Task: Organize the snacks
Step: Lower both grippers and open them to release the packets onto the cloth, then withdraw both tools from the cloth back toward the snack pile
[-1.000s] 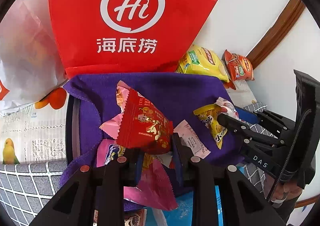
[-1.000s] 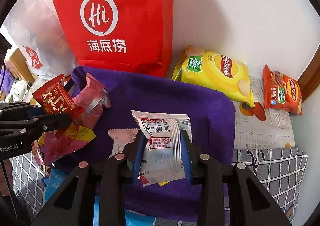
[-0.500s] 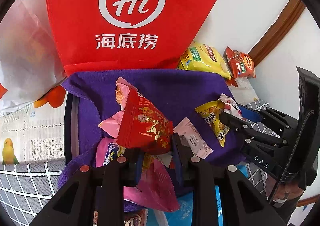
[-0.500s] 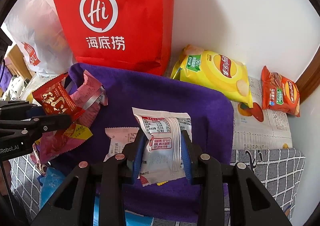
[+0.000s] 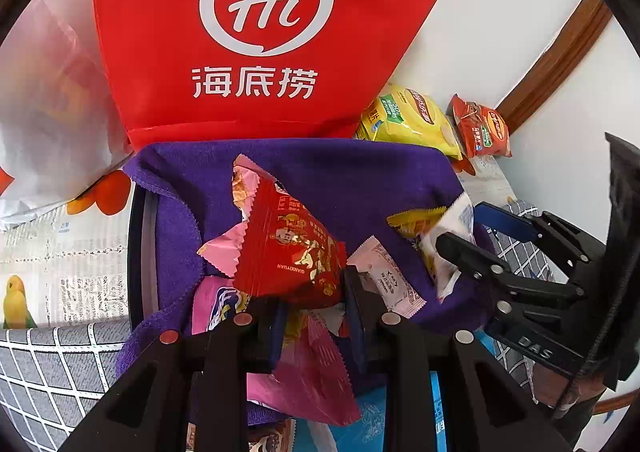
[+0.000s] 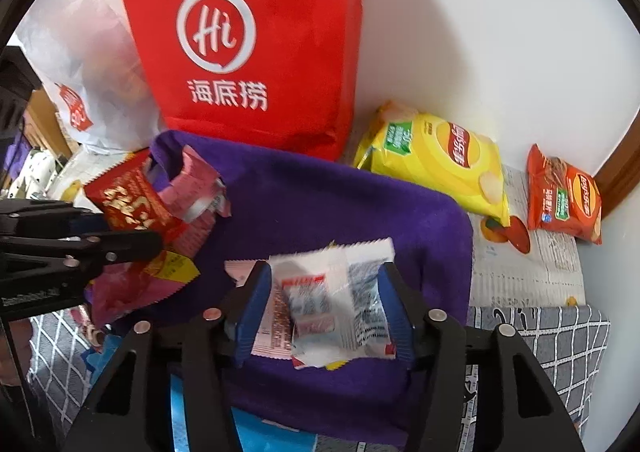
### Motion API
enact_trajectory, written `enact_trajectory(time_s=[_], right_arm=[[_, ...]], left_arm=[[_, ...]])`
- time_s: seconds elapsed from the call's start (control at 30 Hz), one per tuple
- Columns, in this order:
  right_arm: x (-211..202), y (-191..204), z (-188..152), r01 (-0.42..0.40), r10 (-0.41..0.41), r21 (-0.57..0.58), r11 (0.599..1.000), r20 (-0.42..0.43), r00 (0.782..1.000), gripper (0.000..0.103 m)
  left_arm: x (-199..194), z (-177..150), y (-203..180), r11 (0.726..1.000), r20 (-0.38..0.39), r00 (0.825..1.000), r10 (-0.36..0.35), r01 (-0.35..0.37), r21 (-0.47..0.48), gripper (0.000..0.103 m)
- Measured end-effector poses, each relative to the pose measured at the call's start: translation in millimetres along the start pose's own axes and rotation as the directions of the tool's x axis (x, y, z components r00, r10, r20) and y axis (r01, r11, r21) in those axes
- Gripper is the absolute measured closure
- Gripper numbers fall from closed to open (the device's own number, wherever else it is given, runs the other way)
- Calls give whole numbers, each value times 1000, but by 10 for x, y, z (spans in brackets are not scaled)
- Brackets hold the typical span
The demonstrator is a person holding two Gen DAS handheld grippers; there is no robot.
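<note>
My left tongs pinch a bunch of red and pink snack packets above the purple cloth. My right tongs have just been opening, releasing the white packet between them onto that cloth to gather snacks.

Snack packets on towel; paper bag behind; chip bags right, against wall.

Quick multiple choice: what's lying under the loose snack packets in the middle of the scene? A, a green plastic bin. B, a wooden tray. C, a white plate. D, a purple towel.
D: the snack packets lie on a purple towel spread in front of the red paper bag.
</note>
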State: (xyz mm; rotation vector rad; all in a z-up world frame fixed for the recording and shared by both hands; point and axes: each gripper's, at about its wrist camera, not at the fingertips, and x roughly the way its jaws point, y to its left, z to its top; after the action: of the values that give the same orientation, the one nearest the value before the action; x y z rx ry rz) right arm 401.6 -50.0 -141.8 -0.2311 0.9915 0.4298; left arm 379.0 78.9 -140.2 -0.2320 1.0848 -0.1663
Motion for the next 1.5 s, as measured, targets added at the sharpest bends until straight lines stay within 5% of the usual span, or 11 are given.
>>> enact_trajectory(time_s=[0.23, 0.7, 0.97, 1.23, 1.37, 1.5], right_arm=[[-270, 5, 37, 21, -22, 17, 1000, 90, 996, 37], [-1029, -143, -269, 139, -178, 170, 976, 241, 954, 37], [-1440, -172, -825, 179, -214, 196, 964, 176, 961, 48], [-1652, -21, -1371, 142, -174, 225, 964, 130, 976, 48], [-1593, 185, -1565, 161, -183, 175, 971, 116, 976, 48], [-1408, 293, -1707, 58, -77, 202, 978, 86, 993, 48]], left_arm=[[-159, 6, -39, 1000, 31, 999, -11, 11, 13, 54], [-590, -70, -201, 998, 101, 994, -29, 23, 53, 51], [-932, -107, -340, 997, 170, 985, -11, -3, 83, 51], [-1413, -204, -435, 995, 293, 956, -8, -22, 99, 49], [-1436, -410, -499, 989, 266, 964, 20, -57, 133, 48], [-1434, -706, -402, 988, 218, 975, 39, -70, 135, 48]])
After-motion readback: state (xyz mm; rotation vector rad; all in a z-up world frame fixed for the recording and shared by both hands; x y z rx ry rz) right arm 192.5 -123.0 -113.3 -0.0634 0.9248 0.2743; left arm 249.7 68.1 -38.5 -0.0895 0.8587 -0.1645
